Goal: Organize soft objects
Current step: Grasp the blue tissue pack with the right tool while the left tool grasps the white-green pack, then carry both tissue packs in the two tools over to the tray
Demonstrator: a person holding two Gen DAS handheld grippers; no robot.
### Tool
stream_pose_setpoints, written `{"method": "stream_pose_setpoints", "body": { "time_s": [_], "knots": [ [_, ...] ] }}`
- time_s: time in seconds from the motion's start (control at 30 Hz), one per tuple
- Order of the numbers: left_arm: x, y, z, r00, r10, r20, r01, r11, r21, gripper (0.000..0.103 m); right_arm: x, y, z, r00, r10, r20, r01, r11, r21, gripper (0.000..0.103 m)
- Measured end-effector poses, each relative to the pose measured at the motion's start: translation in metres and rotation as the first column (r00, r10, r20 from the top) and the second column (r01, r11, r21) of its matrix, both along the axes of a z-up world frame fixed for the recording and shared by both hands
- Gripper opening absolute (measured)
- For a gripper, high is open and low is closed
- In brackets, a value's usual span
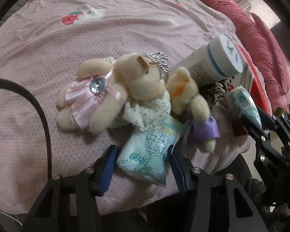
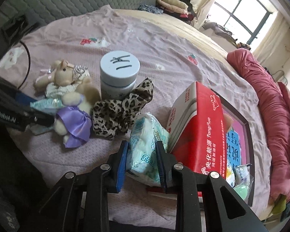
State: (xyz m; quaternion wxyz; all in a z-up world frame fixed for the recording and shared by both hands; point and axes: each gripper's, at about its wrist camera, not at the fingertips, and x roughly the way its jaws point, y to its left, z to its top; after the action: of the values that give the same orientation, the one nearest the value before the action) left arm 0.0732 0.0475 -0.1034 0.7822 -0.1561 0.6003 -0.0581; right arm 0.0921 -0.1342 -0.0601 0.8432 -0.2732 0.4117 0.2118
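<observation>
My left gripper straddles a teal tissue pack lying on the pink bedsheet, and its blue pads touch the pack's two long edges. Just beyond the pack lie three plush bears: one in a pink dress, one in floral lace and one with a purple bow. My right gripper is shut on a second tissue pack, squeezed between its pads and lifted off the sheet beside the red box. The left wrist view shows that pack at the right.
A white jar stands behind a leopard-print cloth. The red box leans on a dark-framed tray holding small packets. A red duvet runs along the bed's right side. A black cable loops at the left.
</observation>
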Motion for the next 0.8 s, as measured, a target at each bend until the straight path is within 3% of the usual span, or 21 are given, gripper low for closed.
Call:
{"method": "stream_pose_setpoints", "body": {
  "time_s": [0.4, 0.8],
  "knots": [
    [-0.039, 0.008, 0.040, 0.997, 0.019, 0.070, -0.019, 1.000, -0.006, 0.051, -0.005, -0.019, 0.031, 0.999, -0.039, 0.010, 0.037, 0.988, 0.147, 0.027],
    [-0.055, 0.014, 0.087, 0.985, 0.054, 0.163, -0.054, 0.999, -0.005, 0.050, -0.010, -0.036, 0.062, 0.996, -0.072, 0.049, 0.059, 0.974, 0.219, 0.027]
  ]
}}
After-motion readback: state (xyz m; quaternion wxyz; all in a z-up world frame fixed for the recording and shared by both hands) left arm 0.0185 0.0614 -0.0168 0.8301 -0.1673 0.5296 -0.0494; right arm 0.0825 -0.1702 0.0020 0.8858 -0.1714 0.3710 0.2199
